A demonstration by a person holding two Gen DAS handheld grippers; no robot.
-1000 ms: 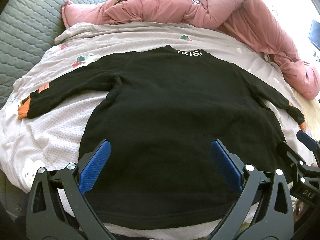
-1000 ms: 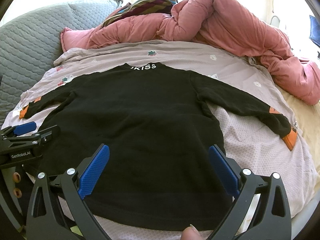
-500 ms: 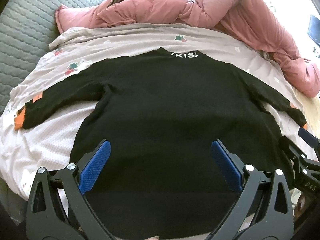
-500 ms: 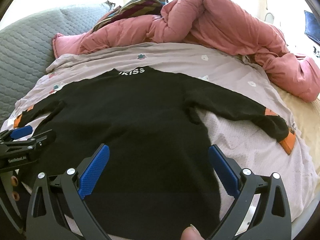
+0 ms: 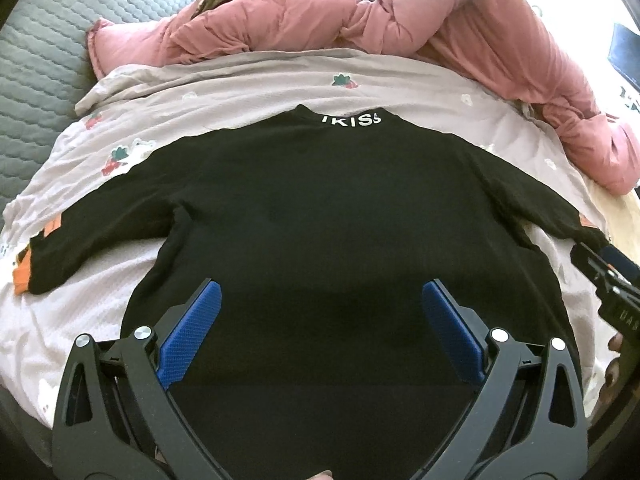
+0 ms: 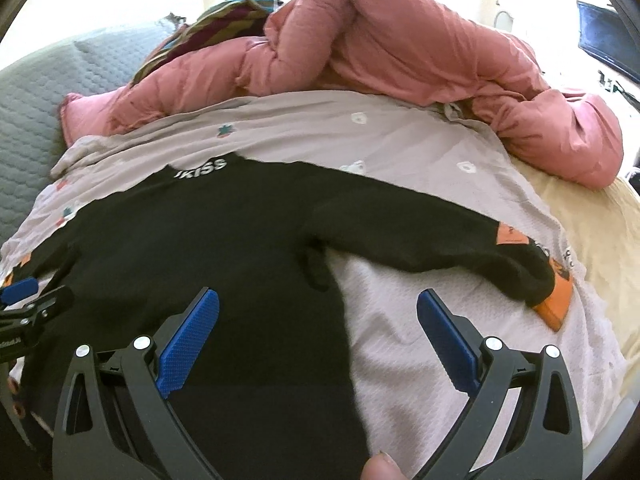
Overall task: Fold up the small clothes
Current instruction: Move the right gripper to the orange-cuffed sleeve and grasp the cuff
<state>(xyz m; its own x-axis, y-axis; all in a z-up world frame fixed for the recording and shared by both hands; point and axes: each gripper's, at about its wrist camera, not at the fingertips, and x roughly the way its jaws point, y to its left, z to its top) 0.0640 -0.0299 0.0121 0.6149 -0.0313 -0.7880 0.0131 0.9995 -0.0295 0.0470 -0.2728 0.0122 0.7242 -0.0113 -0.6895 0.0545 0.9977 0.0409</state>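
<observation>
A small black long-sleeved top (image 5: 320, 216) with white lettering at the collar and orange cuffs lies flat on a bed, both sleeves spread out. My left gripper (image 5: 320, 300) hovers open over the lower middle of its body, nothing between the blue pads. My right gripper (image 6: 318, 312) is open too, above the top's (image 6: 200, 248) right side edge, one pad over black cloth and the other over the sheet. The right sleeve (image 6: 440, 240) stretches to an orange cuff (image 6: 554, 304). The hem is hidden under both grippers.
A pale pink-grey sheet (image 5: 248, 88) with small prints covers the bed. A bunched pink duvet (image 5: 400, 20) lies along the far side and right. A grey quilted headboard (image 5: 36, 64) stands at the left. A fingertip (image 6: 380, 466) shows at the bottom edge.
Both grippers have moved forward and lower over the top. The right gripper has also shifted right, so the top's side edge now lies between its pads.
</observation>
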